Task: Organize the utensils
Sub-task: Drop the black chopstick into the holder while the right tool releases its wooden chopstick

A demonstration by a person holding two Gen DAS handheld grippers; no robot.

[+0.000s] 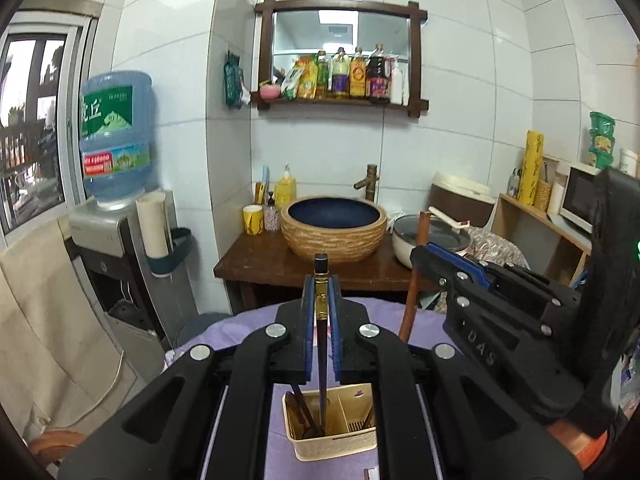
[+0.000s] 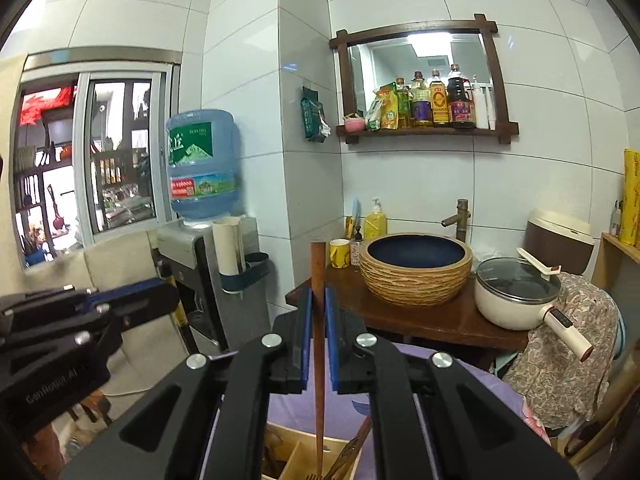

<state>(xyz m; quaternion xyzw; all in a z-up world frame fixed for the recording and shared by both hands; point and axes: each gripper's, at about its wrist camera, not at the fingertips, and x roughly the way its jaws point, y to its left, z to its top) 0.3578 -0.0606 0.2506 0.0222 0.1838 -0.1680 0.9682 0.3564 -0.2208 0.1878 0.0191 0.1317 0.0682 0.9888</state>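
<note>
My left gripper [image 1: 321, 280] is shut on a dark chopstick [image 1: 321, 284] with a gold band, held upright, its lower end inside a cream utensil caddy [image 1: 332, 444] below. The caddy holds wooden utensils in its left compartment and a fork on the right. My right gripper [image 2: 318, 292] is shut on a brown wooden utensil handle [image 2: 318, 320], held upright with its lower end in the caddy [image 2: 288, 452]. The right gripper also shows at the right of the left wrist view [image 1: 424, 256], and the left gripper at the left of the right wrist view [image 2: 168, 296].
The caddy stands on a purple-covered table [image 1: 248, 320]. Behind is a wooden stand [image 1: 260, 256] with a woven basin [image 1: 334, 228], a yellow mug [image 1: 253, 219] and a white pot [image 2: 516, 292]. A water dispenser [image 1: 116, 216] stands at the left.
</note>
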